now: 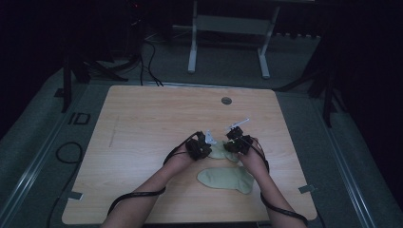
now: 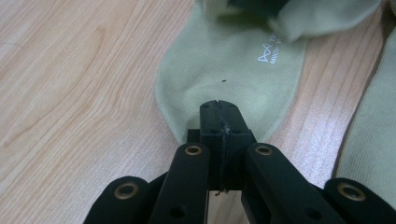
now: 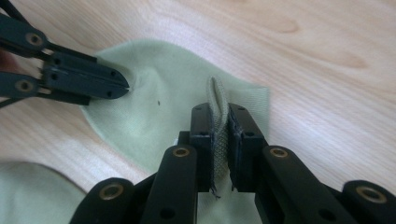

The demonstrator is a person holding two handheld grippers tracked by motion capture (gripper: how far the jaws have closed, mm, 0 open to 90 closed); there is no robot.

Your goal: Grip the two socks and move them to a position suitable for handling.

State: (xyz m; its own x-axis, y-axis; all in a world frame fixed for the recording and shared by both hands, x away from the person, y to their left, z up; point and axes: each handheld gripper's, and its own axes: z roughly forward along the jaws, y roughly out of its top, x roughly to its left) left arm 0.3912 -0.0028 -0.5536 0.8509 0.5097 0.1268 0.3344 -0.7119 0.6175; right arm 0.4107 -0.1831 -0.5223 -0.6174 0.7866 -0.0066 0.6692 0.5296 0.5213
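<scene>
Pale green knit sock point(image 1: 219, 151) lying flat near the middle of the light wooden table point(image 1: 142, 123), a second pale green sock point(image 1: 225, 179) just beside it. Left gripper point(image 2: 218, 112) is clamped on the toe edge; right gripper point(image 3: 218, 122) pinches a raised fold at the cuff. Both ends should probably be lifted evenly, without tugging.

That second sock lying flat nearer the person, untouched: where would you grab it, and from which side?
Judging by its pose, take the free sock at an end edge, coming down from above. It lies flat on the table, so only a pinched-up edge fold gives a claw purchase, as the right claw shows on the other sock.
</scene>
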